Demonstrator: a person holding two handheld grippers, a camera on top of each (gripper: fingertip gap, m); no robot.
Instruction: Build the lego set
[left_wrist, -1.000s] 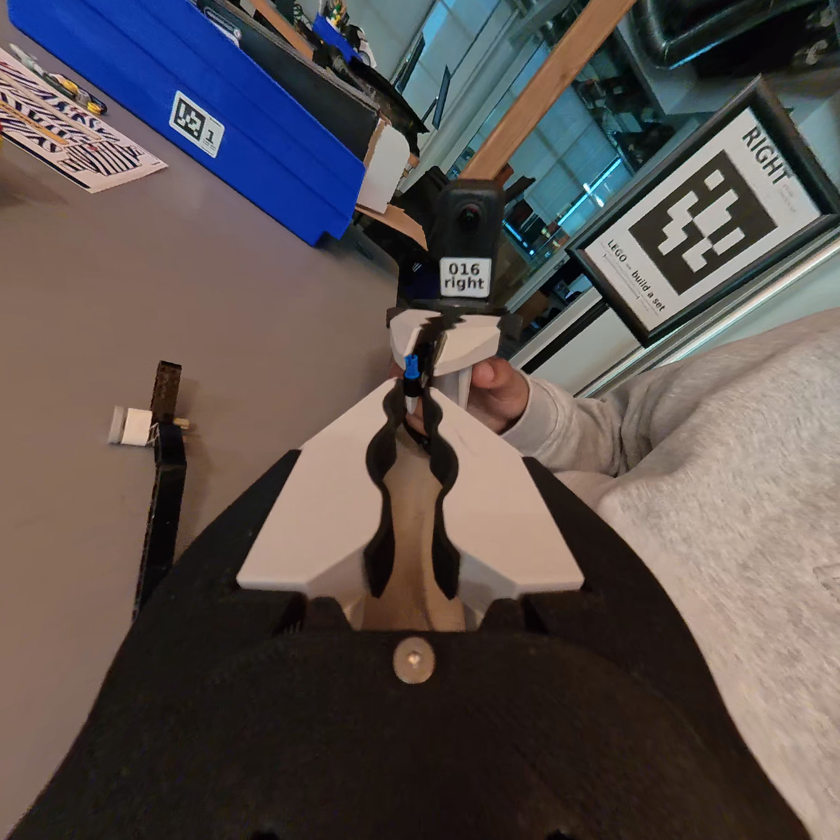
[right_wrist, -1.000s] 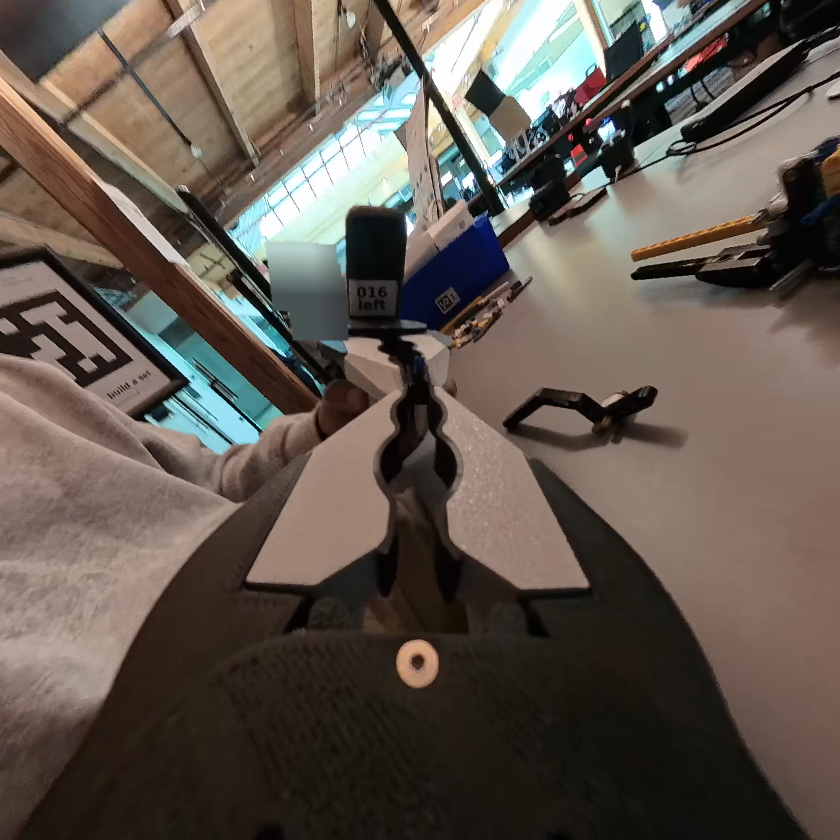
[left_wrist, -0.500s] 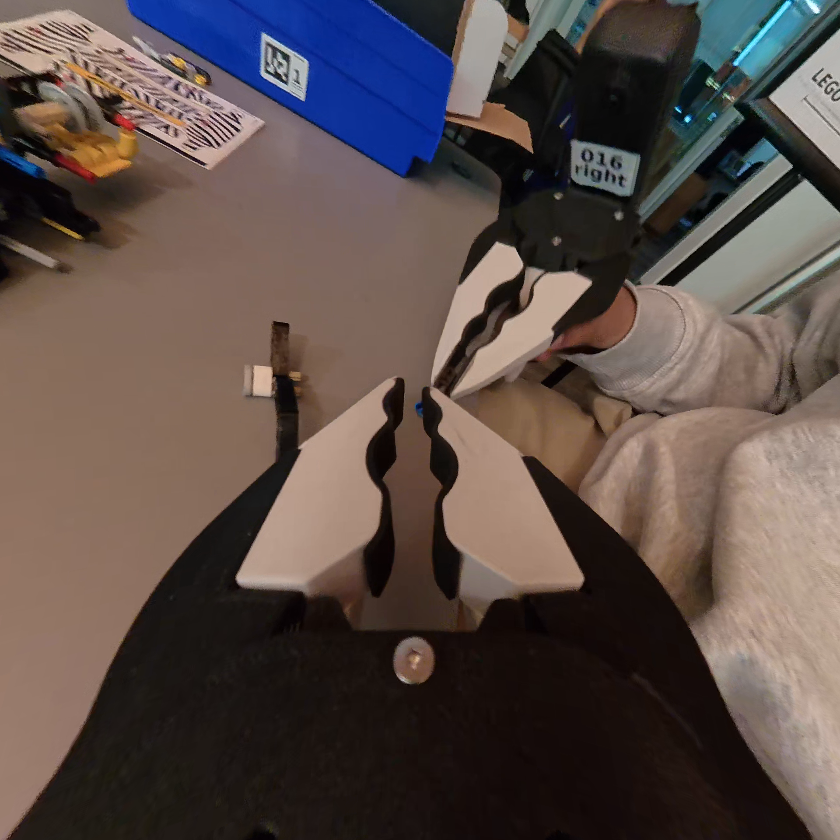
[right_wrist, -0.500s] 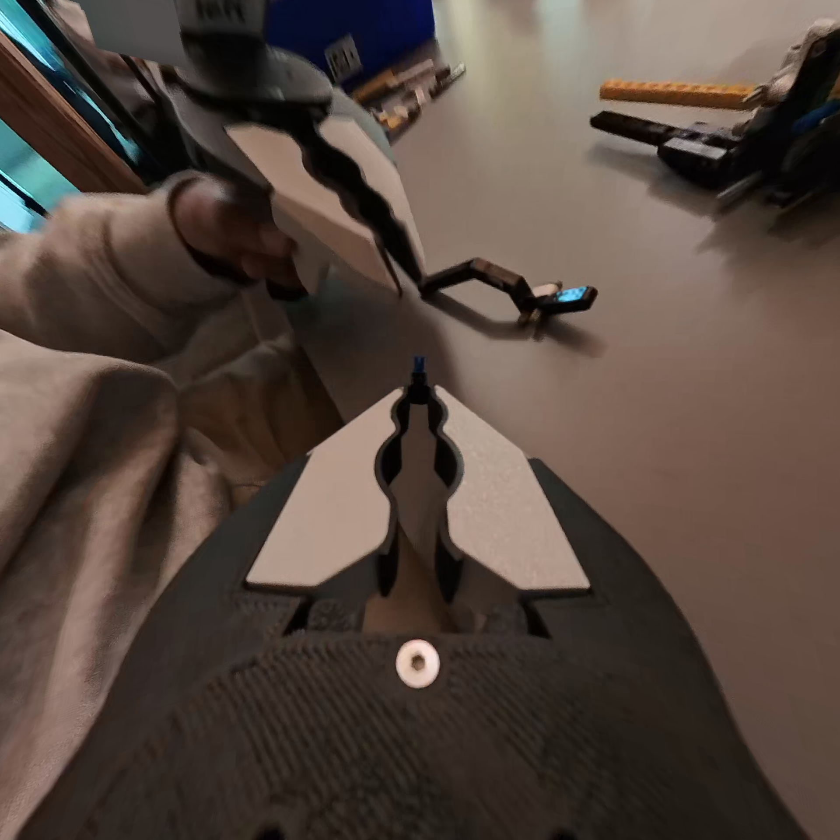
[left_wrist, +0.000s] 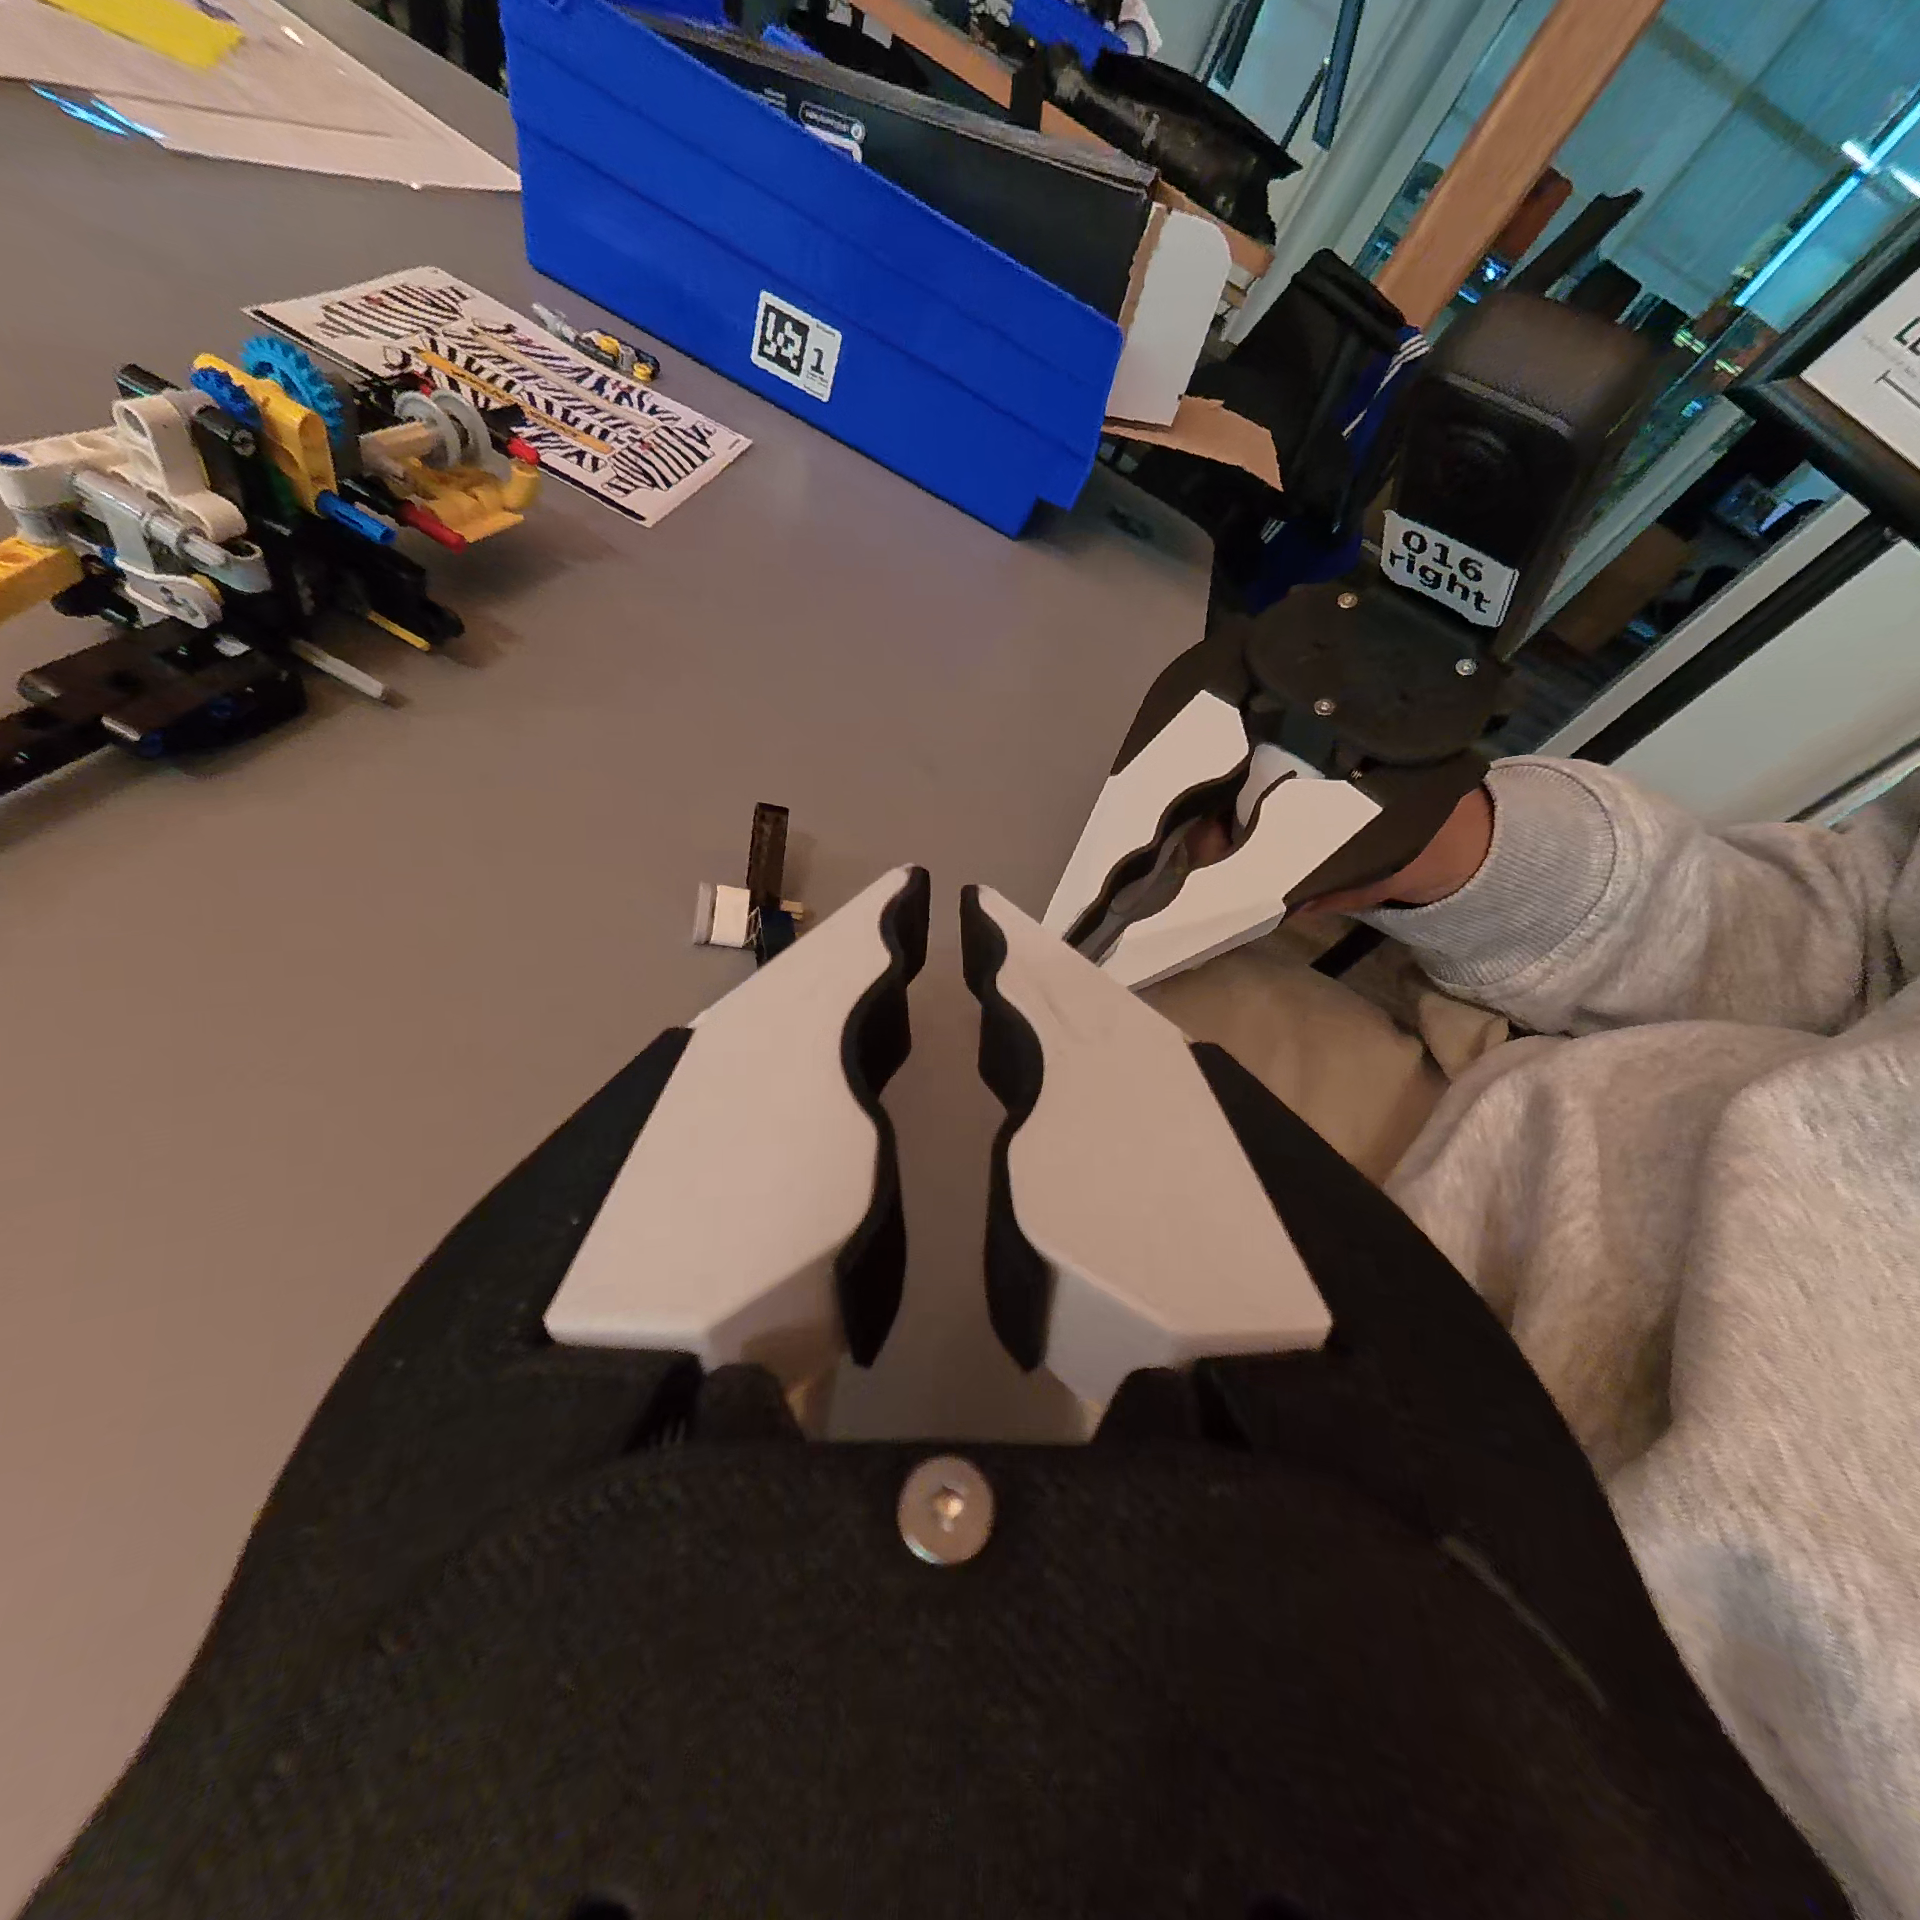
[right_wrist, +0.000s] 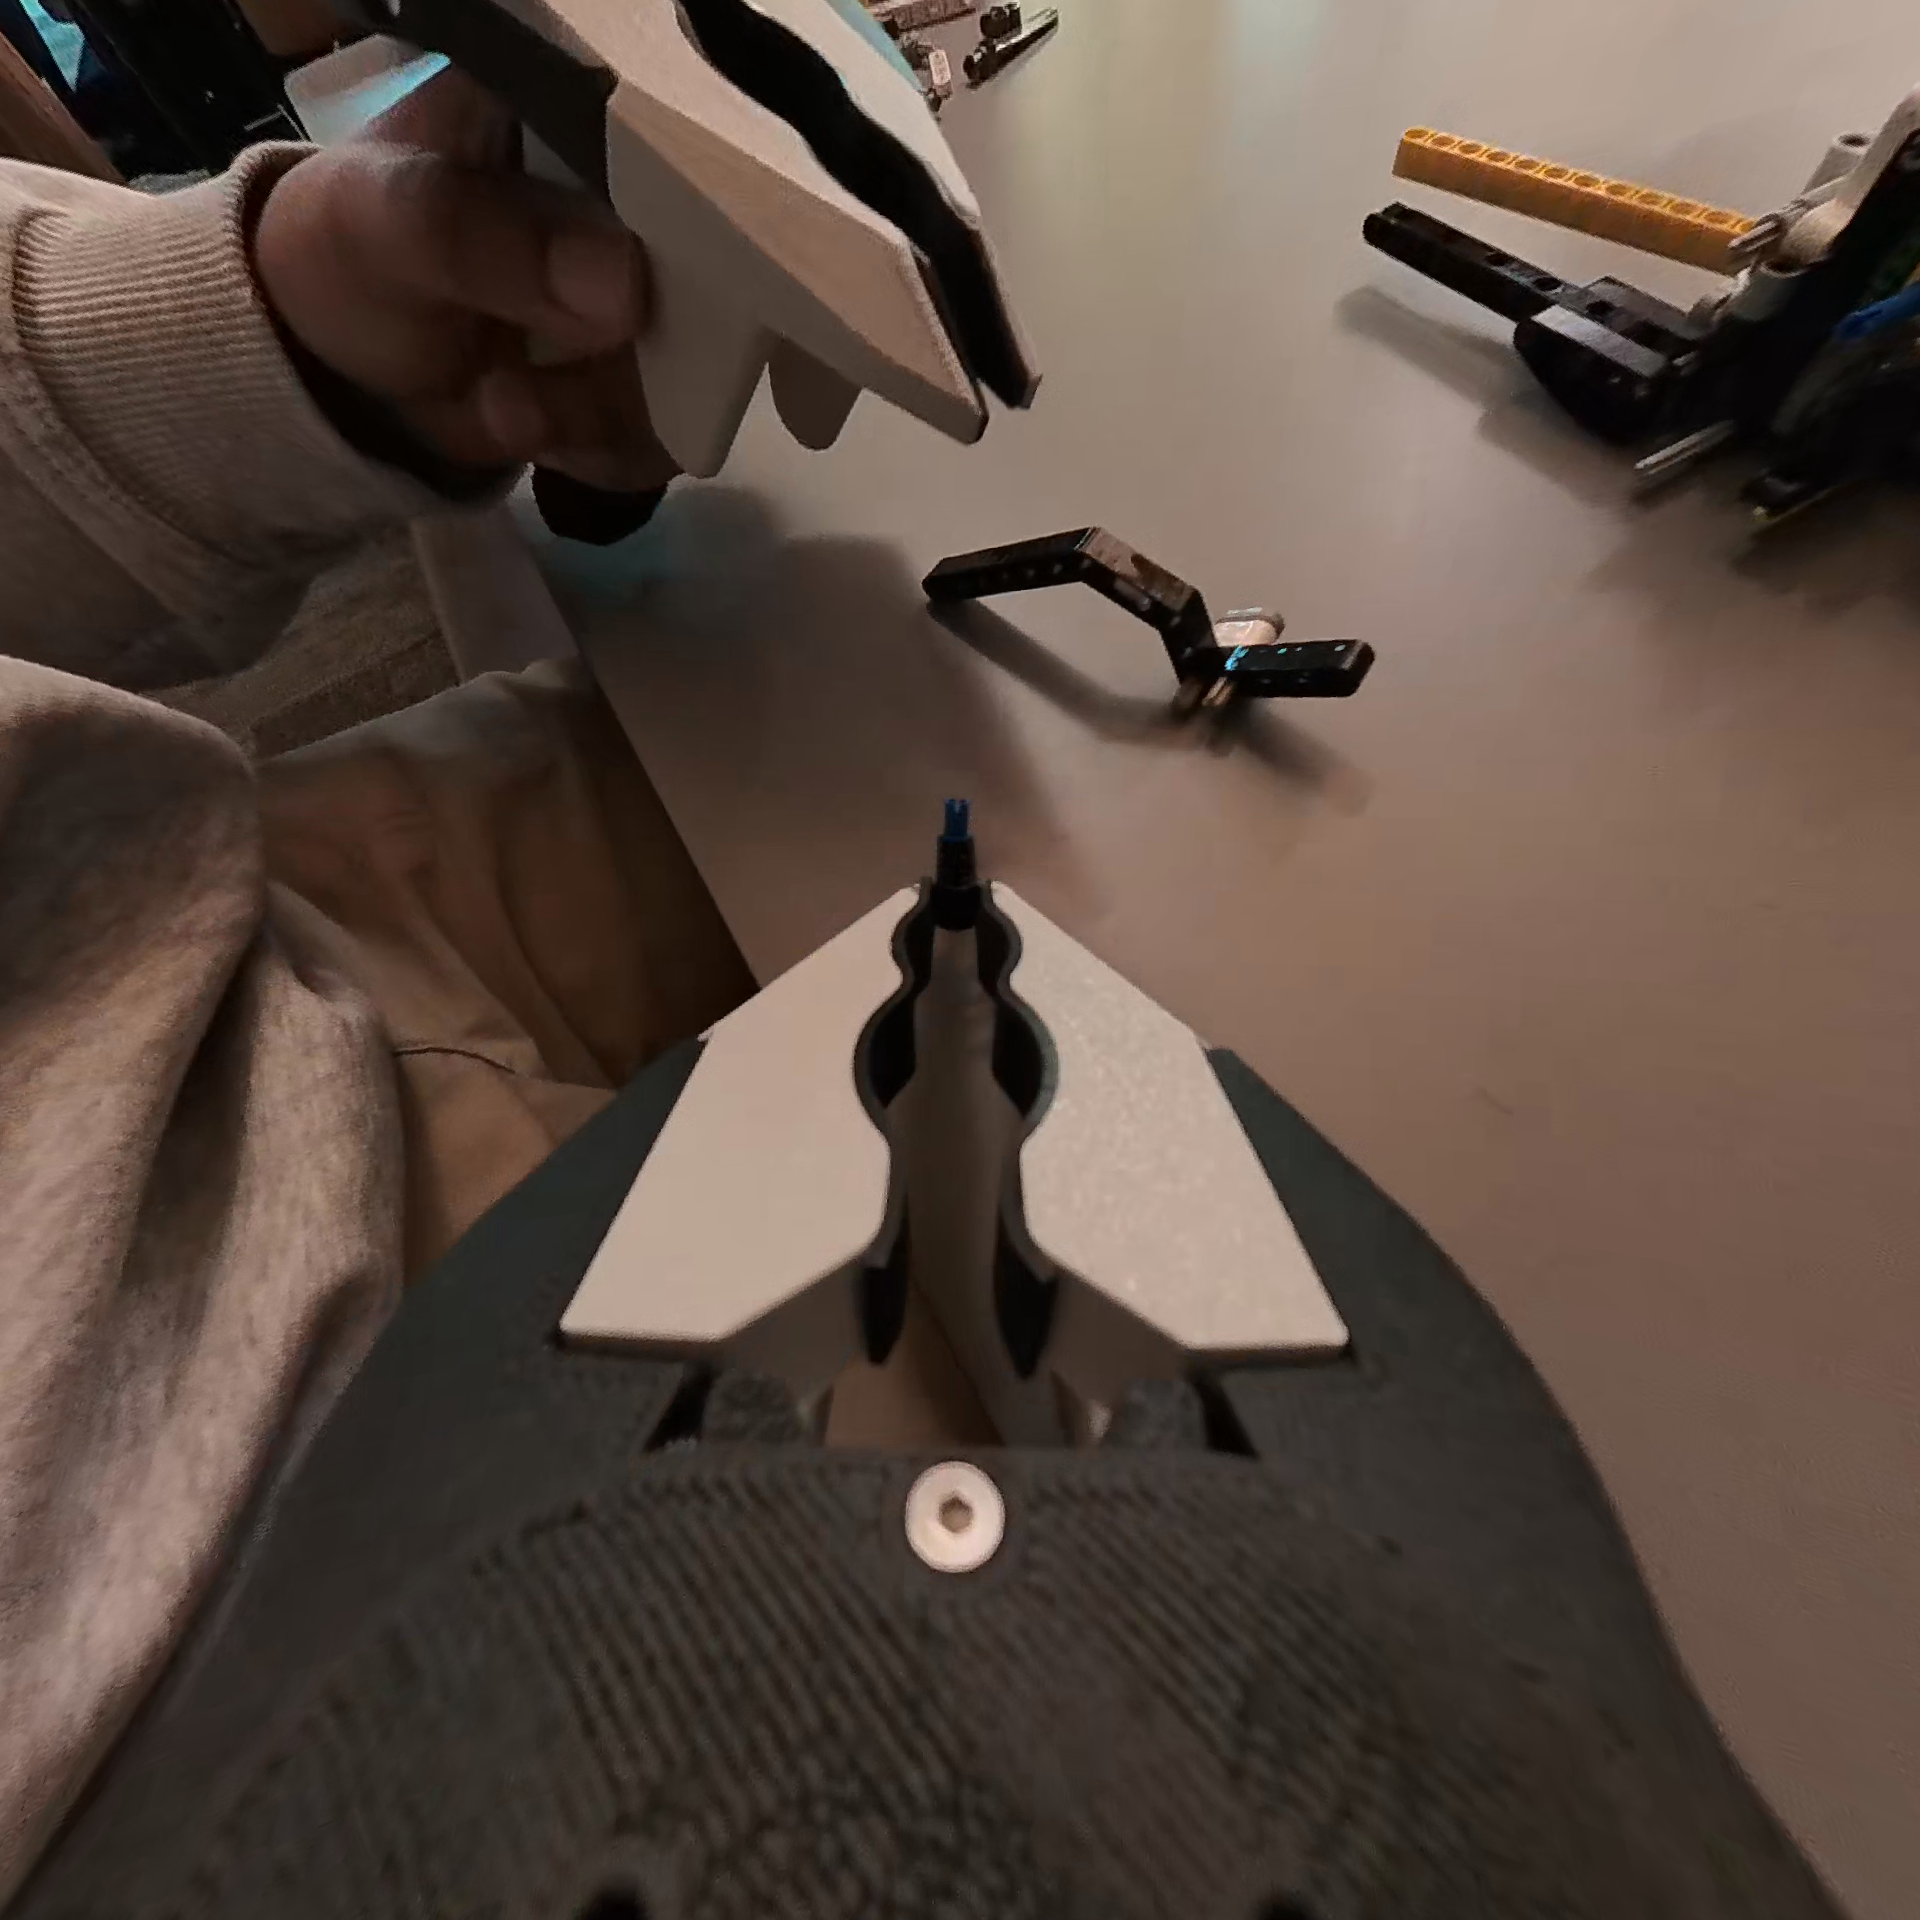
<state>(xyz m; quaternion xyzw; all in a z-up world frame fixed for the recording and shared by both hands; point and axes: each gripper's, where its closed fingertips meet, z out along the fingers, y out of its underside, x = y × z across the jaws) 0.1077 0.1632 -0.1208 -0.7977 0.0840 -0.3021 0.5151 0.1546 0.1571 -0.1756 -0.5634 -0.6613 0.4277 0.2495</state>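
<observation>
The right tool (right_wrist: 954, 891) is closed on a small blue pin (right_wrist: 953, 831), which sticks out in front of its tips; held like this, the free end can probably be pushed into a hole. The left tool (left_wrist: 943, 891) is empty, its jaws only narrowly apart, and it hovers above the grey tabletop (left_wrist: 364, 987) near the person's lap.

Just ahead of it lies the black bent beam (right_wrist: 1143, 603) with a small white piece at its joint, near the tabletop's edge, so both tools reach it easily. I think the pin is meant for it.

The larger half-built model (left_wrist: 208, 520) stands well apart, beside the sticker sheet (left_wrist: 520, 395) and the blue bin (left_wrist: 790, 301).
</observation>
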